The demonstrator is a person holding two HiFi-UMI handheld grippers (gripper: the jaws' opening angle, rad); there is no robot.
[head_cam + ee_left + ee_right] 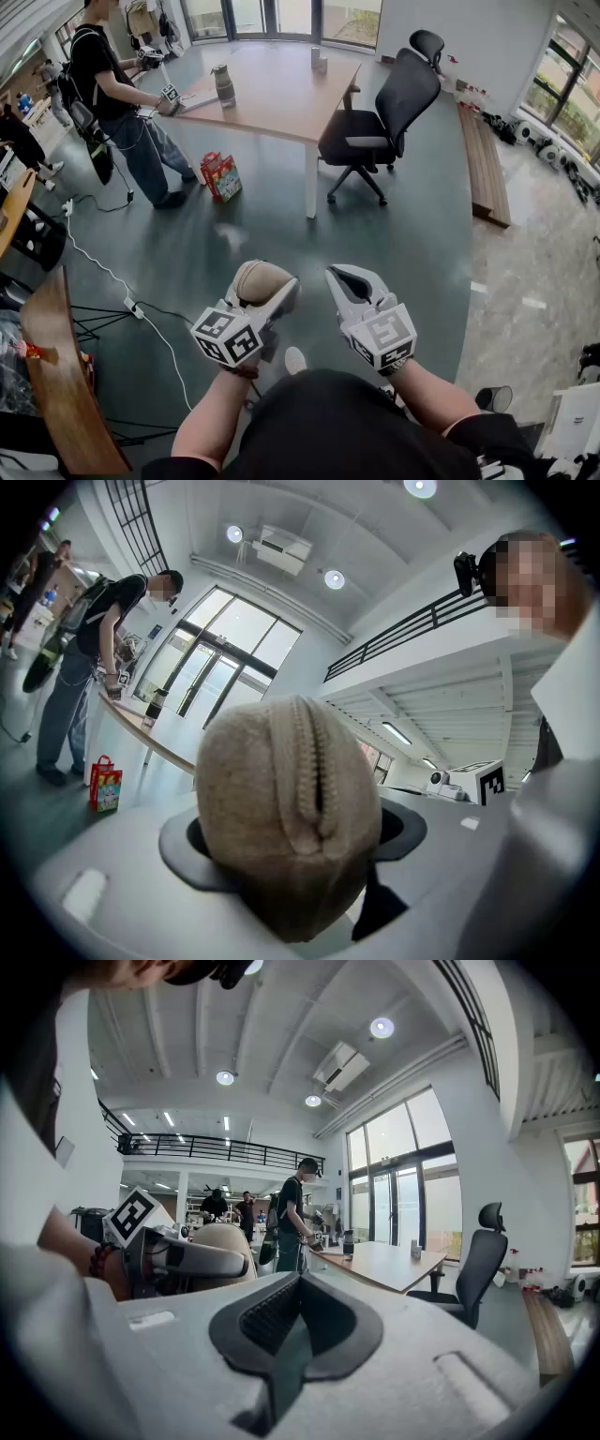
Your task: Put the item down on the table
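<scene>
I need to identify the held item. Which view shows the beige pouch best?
The left gripper view: the beige pouch fills the frame, zipper visible, clamped in the left hand-held gripper. The head view shows only its rounded top; the right gripper view shows a small part behind that gripper's jaw.

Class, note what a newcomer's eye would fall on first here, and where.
A tan zipped pouch sits clamped in the left gripper, low in the head view. Beside it, the right gripper is shut and empty. Beyond, a person stands at a wooden table by a black chair.
</scene>
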